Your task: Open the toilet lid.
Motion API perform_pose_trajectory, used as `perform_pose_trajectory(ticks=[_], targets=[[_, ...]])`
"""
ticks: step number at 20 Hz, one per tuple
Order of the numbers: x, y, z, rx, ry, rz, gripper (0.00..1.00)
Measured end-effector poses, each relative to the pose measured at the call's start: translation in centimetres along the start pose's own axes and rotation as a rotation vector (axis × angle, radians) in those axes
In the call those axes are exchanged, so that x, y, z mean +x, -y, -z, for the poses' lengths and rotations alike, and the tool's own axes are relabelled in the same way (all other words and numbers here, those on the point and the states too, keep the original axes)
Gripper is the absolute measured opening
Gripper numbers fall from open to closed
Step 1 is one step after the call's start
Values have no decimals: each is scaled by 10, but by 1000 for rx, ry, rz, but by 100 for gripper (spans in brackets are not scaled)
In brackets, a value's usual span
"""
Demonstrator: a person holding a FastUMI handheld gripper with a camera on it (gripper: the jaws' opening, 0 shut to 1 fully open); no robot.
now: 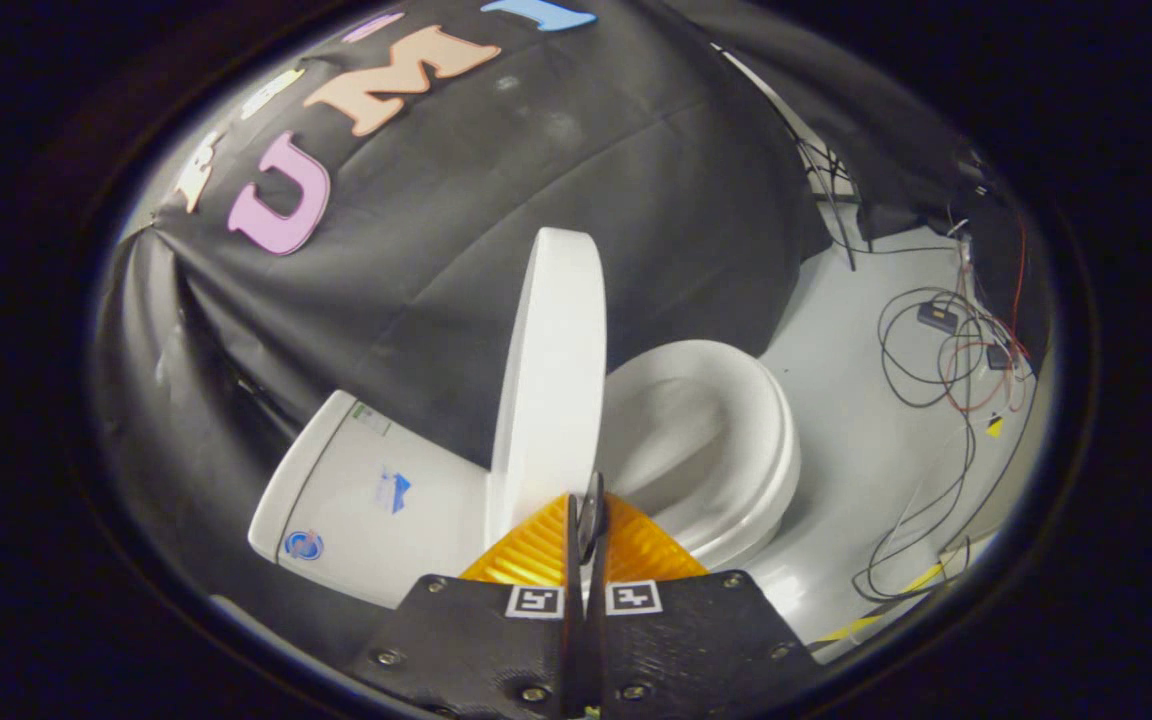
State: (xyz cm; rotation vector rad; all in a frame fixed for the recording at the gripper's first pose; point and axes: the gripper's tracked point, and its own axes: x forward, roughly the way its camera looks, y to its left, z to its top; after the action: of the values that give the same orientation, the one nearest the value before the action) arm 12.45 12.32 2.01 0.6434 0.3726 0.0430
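My gripper (584, 520): fingers pressed together, nothing held. One toilet lid (551, 375) stands raised just beyond the tips, edge toward me, against one tank (366, 500). One seat (726, 440) lies open beside it. Bare floor (856, 420) beyond; cables (946, 370) well apart.

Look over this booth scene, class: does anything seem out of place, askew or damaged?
Nothing on the toilet looks damaged: the lid stands raised beside the open seat, just ahead of the tongs, whose fingers are closed together. The one untidy thing is the tangle of loose cables strewn over the floor beyond the bowl.
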Motion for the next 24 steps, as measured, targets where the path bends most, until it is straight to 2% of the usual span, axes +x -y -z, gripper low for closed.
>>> perform_pose_trajectory(ticks=[7, 13, 17, 24], targets=[[-1, -10, -1, 42, 14, -4, 1], [-10, -38, -4, -78, 58, -12, 1], [-14, -52, -4, -113, 69, -23, 1], [-21, -82, -5, -298, 102, -10, 1]])
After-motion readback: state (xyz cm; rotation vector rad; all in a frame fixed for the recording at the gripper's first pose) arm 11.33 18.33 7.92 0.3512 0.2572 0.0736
